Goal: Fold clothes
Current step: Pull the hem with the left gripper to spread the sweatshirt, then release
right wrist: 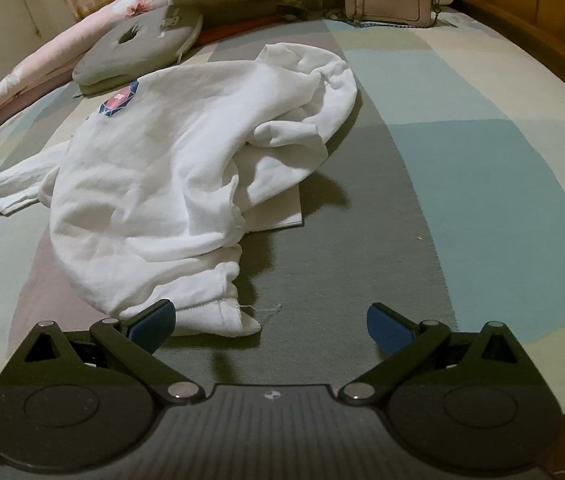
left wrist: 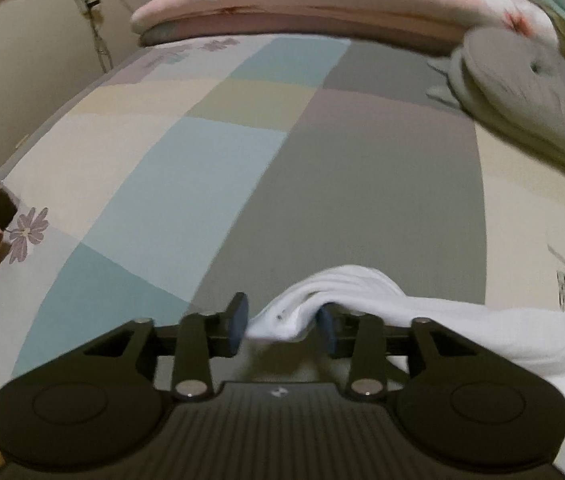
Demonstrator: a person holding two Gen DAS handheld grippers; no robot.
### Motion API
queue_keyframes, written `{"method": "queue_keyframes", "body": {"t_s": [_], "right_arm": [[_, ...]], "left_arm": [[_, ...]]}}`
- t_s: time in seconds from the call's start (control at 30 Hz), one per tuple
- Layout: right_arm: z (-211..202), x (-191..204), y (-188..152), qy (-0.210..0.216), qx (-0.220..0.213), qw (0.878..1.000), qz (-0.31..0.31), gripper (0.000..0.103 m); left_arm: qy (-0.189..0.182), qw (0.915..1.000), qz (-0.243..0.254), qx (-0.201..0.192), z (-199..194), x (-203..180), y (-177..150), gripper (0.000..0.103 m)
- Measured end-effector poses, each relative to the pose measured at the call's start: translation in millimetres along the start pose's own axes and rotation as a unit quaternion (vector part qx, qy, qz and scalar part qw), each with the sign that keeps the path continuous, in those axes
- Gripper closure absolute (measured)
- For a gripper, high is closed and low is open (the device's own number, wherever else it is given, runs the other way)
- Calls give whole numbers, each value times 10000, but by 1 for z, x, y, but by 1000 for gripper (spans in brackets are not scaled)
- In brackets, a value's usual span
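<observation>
Fingers of the left gripper (left wrist: 282, 326), low centre in the left wrist view, sit partly closed around a fold of the white sweatshirt (left wrist: 422, 320) trailing right across the patchwork bedsheet (left wrist: 242, 160).

Right wrist view: the right gripper (right wrist: 272, 322) gapes wide and empty at the bottom, its left pad (right wrist: 152, 322) touching the sweatshirt's hem; the garment lies crumpled centre-left.

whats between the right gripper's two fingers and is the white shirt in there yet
In the right wrist view the right gripper is wide open; between its pads lies mostly bare grey bedsheet. The white sweatshirt hem corner reaches in by the left pad, ungripped.
</observation>
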State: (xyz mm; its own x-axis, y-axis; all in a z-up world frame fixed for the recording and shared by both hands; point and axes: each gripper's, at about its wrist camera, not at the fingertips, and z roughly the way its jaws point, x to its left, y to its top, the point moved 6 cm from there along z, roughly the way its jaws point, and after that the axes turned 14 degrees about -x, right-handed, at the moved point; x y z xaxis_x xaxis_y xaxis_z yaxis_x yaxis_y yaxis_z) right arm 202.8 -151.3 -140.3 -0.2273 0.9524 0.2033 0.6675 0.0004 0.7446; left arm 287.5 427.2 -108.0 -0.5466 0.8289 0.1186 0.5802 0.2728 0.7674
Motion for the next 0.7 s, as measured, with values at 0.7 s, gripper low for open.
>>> {"method": "queue_keyframes", "body": {"t_s": [0.7], "right_arm": [[11, -1, -1, 73, -16, 10000, -45, 0]], "left_arm": [[-1060, 9750, 1864, -580, -67, -120, -48, 50]]}}
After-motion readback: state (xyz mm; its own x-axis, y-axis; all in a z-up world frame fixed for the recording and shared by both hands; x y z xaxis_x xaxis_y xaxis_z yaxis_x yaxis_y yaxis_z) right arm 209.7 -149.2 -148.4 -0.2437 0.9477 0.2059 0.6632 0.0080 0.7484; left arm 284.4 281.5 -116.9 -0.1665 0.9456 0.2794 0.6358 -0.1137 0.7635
